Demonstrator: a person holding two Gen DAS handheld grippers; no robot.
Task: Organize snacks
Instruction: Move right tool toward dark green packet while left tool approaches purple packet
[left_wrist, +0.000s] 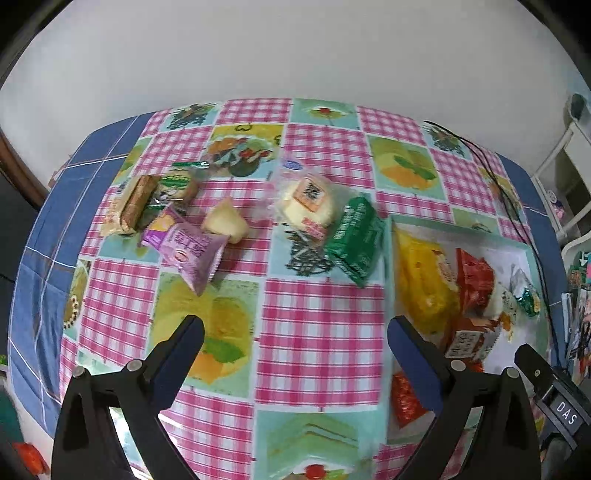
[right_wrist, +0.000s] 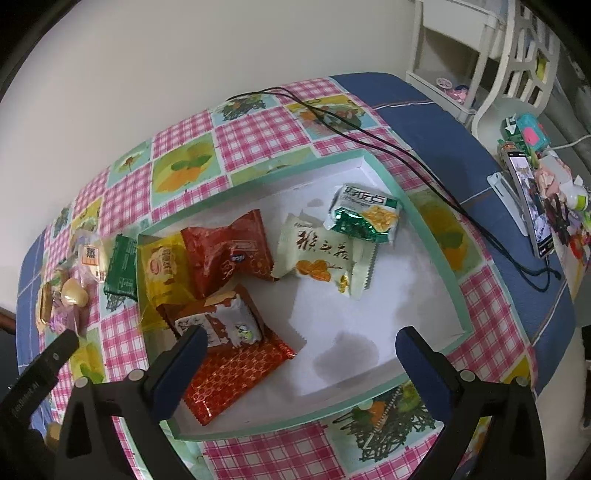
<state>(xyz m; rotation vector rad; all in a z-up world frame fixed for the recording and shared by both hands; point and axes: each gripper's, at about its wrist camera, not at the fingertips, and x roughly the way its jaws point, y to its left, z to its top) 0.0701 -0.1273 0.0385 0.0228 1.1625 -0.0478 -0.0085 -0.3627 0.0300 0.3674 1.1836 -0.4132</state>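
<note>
The table (left_wrist: 321, 332), covered by a pink-checked cloth with fruit panels over a blue cloth, filled both views. On its right part lay a shallow white tray (right_wrist: 373, 295) with a pale green rim.

The left gripper (left_wrist: 295, 328) hovered over bare cloth, jaws spread wide with nothing between them. The loose snacks lay beyond it on the far side: a green packet (left_wrist: 356, 240) just beside the tray's left rim, a clear-wrapped round bun (left_wrist: 308, 201) touching that packet, a purple packet (left_wrist: 192, 251) further left with a pale clear-wrapped cake (left_wrist: 225, 223) beside it, and at far left a brown wafer pack (left_wrist: 135, 203).

The right gripper (right_wrist: 301, 338) hung over the tray's near part, jaws likewise spread wide and empty. Its left finger stood just above a brown-and-white packet (right_wrist: 221, 325) and an orange-red patterned packet (right_wrist: 232, 376). Beyond these lay a yellow packet (right_wrist: 162, 273), a dark red packet (right_wrist: 229, 254), a cream packet (right_wrist: 321, 258) and a green-and-white packet (right_wrist: 364, 214) at the far right corner.

Only the right wrist view showed the tray's whole interior, a black cable (right_wrist: 369, 140) crossing the far cloth, and a phone (right_wrist: 532, 206) propped at the right edge. Only the left wrist view showed the loose snacks clearly.
</note>
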